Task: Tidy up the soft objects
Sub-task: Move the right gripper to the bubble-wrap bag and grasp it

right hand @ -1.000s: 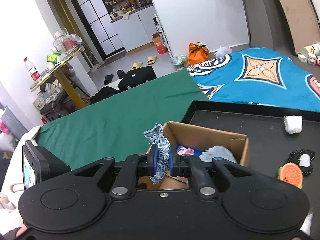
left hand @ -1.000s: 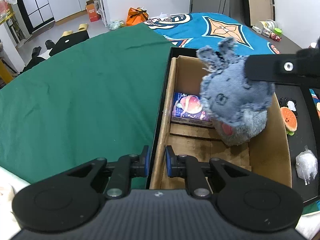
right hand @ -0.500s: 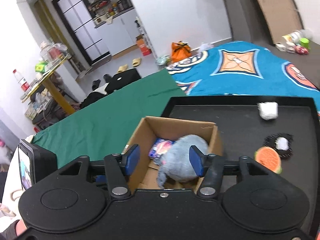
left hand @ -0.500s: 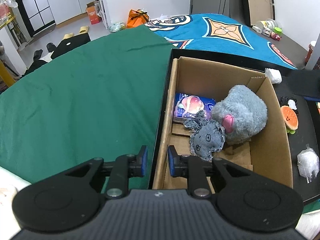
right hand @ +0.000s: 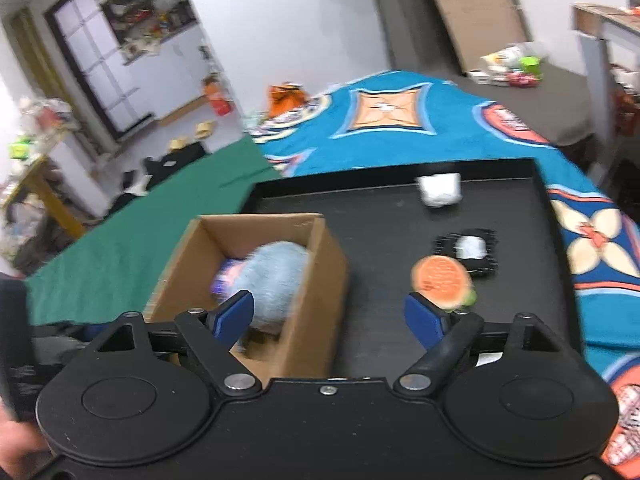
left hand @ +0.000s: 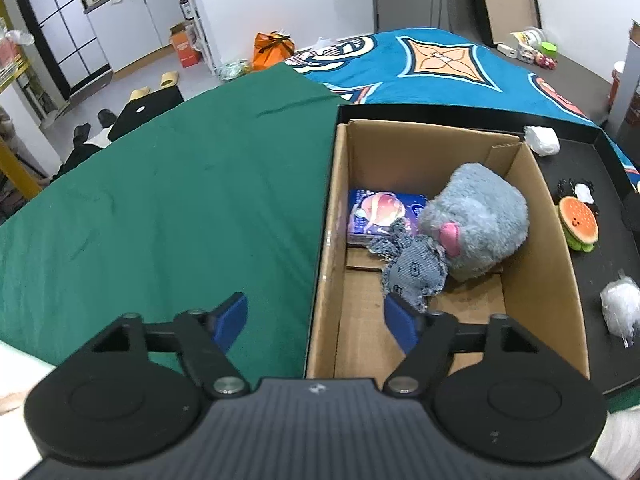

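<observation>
A cardboard box [left hand: 552, 248] [right hand: 320, 280] stands on a black tray [left hand: 600, 264] [right hand: 380, 232]. Inside lie a grey plush [left hand: 476, 224] [right hand: 276, 276], a small denim toy [left hand: 412, 272] and a blue packet [left hand: 380, 216]. On the tray beside the box sit a watermelon-slice toy [left hand: 578, 226] [right hand: 442, 284], a black-and-white toy [left hand: 580, 192] [right hand: 468, 250] and two white bundles [left hand: 540, 140] [left hand: 620, 308]. My left gripper [left hand: 316, 316] hovers over the box's near left wall, jaws opening, nothing between them. My right gripper [right hand: 330, 316] hangs over the box's right wall, jaws opening, empty.
A green cloth [left hand: 160, 208] covers the surface left of the tray. A blue patterned blanket [left hand: 440, 60] [right hand: 400, 120] lies behind it. Small items sit on the far grey surface [left hand: 532, 48]. Floor clutter lies at the far left.
The right gripper let go of the denim toy, which dropped into the box beside the grey plush, then swung right toward the tray. Both grippers' jaws have spread wide.
</observation>
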Available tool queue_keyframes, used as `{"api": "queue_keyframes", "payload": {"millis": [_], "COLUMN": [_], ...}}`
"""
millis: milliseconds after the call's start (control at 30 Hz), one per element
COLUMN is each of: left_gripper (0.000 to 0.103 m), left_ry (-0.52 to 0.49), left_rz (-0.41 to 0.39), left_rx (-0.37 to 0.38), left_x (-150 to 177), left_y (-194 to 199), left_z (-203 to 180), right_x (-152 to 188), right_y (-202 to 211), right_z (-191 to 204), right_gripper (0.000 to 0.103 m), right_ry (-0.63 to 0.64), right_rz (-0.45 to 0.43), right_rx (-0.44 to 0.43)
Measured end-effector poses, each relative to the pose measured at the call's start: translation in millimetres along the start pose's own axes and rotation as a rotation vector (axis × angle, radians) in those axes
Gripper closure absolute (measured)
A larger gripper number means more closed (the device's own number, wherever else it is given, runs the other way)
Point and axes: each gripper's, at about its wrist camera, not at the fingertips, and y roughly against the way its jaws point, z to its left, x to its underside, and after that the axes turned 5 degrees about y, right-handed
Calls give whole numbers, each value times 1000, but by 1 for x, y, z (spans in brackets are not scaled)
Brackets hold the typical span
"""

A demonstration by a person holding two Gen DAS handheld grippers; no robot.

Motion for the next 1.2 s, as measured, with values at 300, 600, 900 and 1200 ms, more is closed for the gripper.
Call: {"api": "queue_keyframes", "payload": {"millis": [300, 600, 900, 1200], "left_gripper": [17, 15, 15, 15], "left_ry": [-59, -82, -184, -231], "left_rz": [8, 24, 47, 70], "left_rx": [-37, -93, -142, -183], "left_x": [3, 3, 9, 9], "left_y": [0, -1, -4, -9], "left_z": [-10, -17, -36, -46], "right_x": [11, 18, 26, 40], "right_y": [-8, -19, -29, -49], "right_z": [-17, -36, -55, -80], "right_gripper": [7, 2, 0, 0], "right_ry": [-23, -39, -37, -90], "right_rz": [38, 106, 170, 254], "right_rx": [94, 171, 225, 269]}}
